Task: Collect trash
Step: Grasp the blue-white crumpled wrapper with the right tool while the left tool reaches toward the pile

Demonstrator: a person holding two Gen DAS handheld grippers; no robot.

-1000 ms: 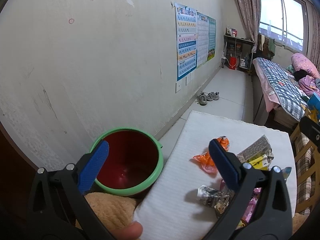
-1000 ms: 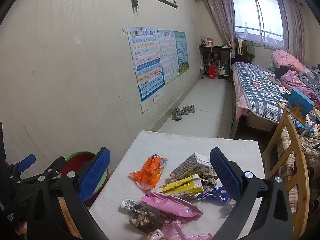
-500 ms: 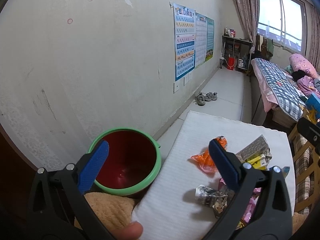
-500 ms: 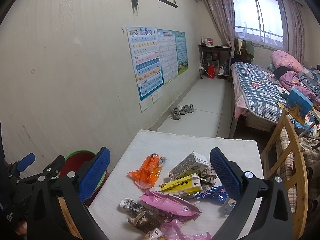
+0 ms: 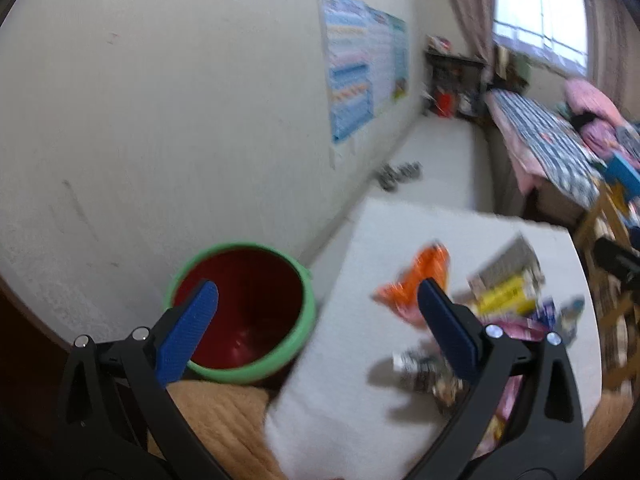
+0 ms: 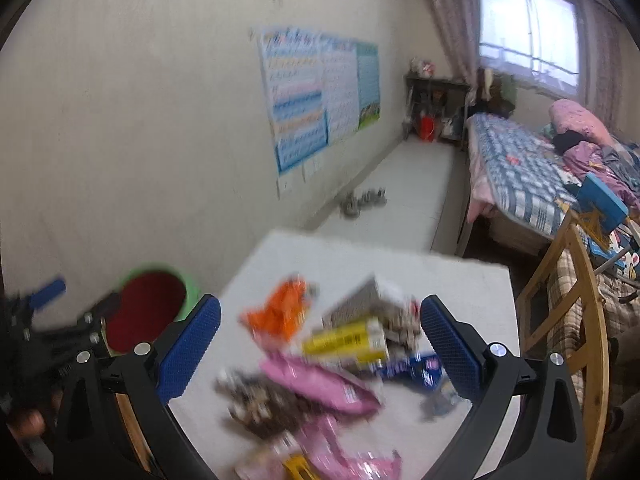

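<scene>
Jaws of both grippers gape empty, the right gripper (image 6: pixel 320 336) nearer the yellow box (image 6: pixel 346 340) lying crosswise at twelve o'clock on the tabletop (image 6: pixel 360 264).

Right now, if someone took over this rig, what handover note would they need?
Left tool: open, empty, hanging over the table edge beside the bin.
Right tool: open, empty, above the trash pile.
Green-rimmed red bin: beside the table's left edge, looks empty.
Trash on the white table: orange wrapper, yellow box, pink packets, blue wrapper, more underneath; blurred.
Done: nothing collected. Left: every piece into the bin.
</scene>
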